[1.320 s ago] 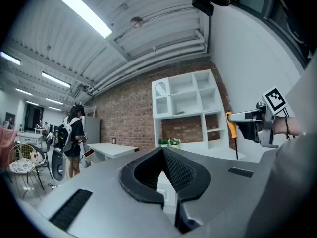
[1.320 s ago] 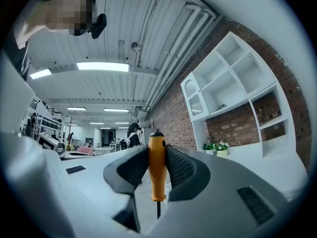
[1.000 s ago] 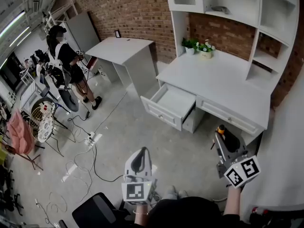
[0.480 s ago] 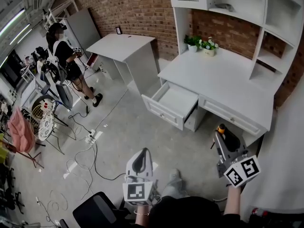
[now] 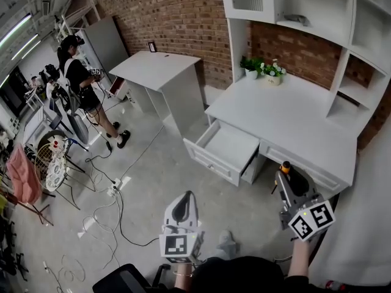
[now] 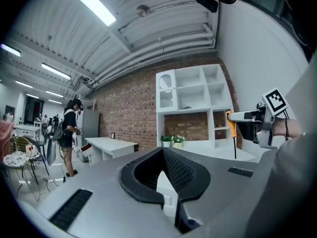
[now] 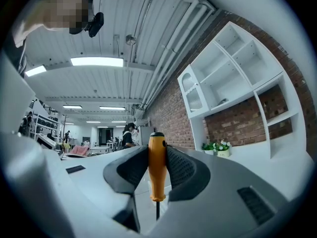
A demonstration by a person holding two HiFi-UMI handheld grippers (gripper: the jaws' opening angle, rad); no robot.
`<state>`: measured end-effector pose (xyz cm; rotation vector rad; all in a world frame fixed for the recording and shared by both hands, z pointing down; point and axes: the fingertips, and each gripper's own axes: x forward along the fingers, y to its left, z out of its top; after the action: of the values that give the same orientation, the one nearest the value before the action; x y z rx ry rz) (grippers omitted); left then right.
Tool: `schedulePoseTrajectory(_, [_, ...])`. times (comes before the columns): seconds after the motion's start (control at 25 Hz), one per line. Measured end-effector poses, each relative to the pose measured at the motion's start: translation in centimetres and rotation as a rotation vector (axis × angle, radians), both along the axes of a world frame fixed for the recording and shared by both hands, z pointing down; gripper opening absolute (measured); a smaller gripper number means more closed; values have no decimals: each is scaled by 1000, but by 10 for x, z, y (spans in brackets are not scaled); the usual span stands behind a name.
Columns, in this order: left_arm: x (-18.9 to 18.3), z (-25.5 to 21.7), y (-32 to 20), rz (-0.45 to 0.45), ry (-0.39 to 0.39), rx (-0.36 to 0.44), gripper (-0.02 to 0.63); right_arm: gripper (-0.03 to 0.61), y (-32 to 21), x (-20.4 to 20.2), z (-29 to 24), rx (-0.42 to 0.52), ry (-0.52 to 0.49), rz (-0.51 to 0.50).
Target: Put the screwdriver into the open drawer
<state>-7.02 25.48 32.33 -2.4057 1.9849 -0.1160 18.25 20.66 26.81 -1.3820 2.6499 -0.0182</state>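
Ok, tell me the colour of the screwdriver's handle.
The screwdriver handle is orange, clearest in the right gripper view.

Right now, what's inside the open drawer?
Only the drawer's bare white bottom shows, and nothing lies on the visible part. Its rear, under the desk, is covered. The screwdriver is clamped in the right gripper.
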Motion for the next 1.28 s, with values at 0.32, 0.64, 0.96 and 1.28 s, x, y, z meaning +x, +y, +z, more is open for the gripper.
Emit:
schedulePoseTrajectory(0.32, [-16,-3,-70,23,36,2,9,114,-64,-19,0,-10,-7,14])
schedulePoseTrajectory(0.64, [-24,10,-127,84,5,-36,8,114,-112,-34,9,-37,3,31])
schedulePoseTrajectory(0.96, [-21,26,-162,122,12,-67,9,114,-142,-41,20,-55,3,44])
schedulePoseTrajectory(1.28, [-18,42,-187,127,19,-121,9,114,-168,-44,36,-106,0,31])
